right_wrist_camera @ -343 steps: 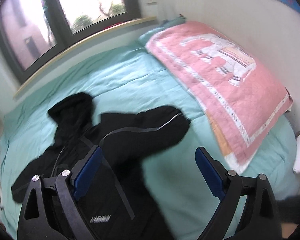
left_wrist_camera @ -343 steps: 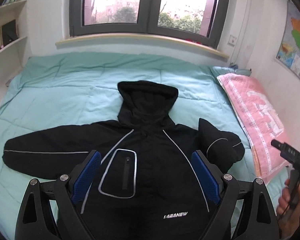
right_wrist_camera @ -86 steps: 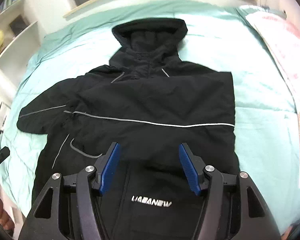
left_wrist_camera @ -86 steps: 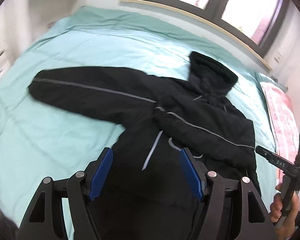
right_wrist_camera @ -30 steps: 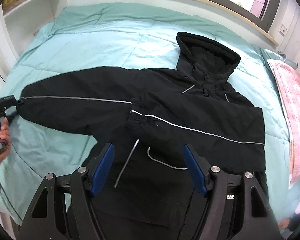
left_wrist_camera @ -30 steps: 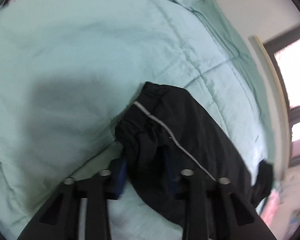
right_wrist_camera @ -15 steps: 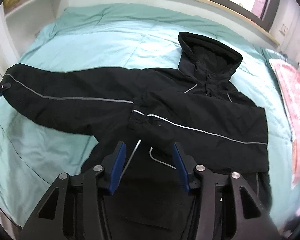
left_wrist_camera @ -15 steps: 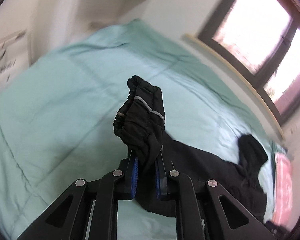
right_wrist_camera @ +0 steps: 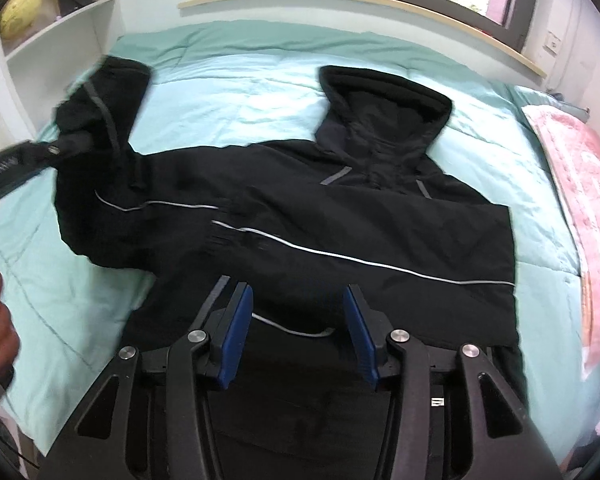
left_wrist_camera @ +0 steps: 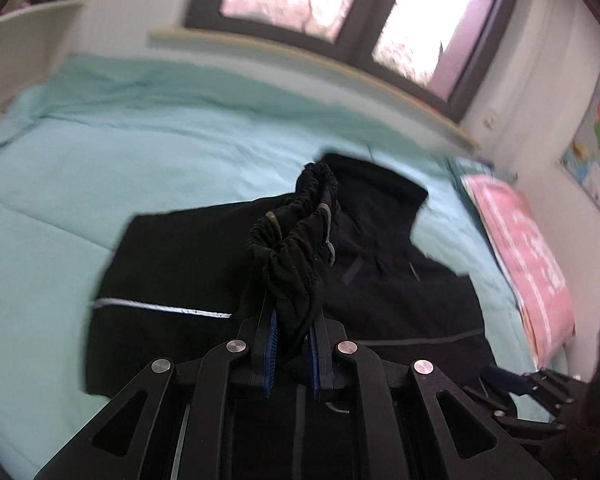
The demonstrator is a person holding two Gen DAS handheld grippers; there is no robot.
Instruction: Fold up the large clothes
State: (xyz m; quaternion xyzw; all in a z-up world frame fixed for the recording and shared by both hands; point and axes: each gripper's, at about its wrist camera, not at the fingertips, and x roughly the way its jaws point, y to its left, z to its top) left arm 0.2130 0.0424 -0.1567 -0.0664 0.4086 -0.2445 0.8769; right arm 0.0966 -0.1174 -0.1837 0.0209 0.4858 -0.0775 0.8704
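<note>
Black hooded jacket (right_wrist_camera: 340,220) flat on bed, one sleeve (right_wrist_camera: 360,256) folded across chest, other sleeve's cuff (left_wrist_camera: 296,240) lifted.

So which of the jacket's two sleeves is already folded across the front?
The wearer's left sleeve, lying flat across the chest with its cuff mid-jacket. The other sleeve is off the bed, its cuff pinched in the left gripper.

A black jacket (right_wrist_camera: 340,216) lies flat on a green bed (right_wrist_camera: 236,80), with its hood (right_wrist_camera: 384,104) up near the window. One sleeve is folded across the chest. The right tool (right_wrist_camera: 298,316) hangs over the jacket's lower part with its blue fingers (right_wrist_camera: 236,332) wide apart. At the left, the left tool (right_wrist_camera: 72,144) lifts the other sleeve (right_wrist_camera: 104,96) off the bed. A pink blanket (right_wrist_camera: 576,184) lies at the right.
</note>
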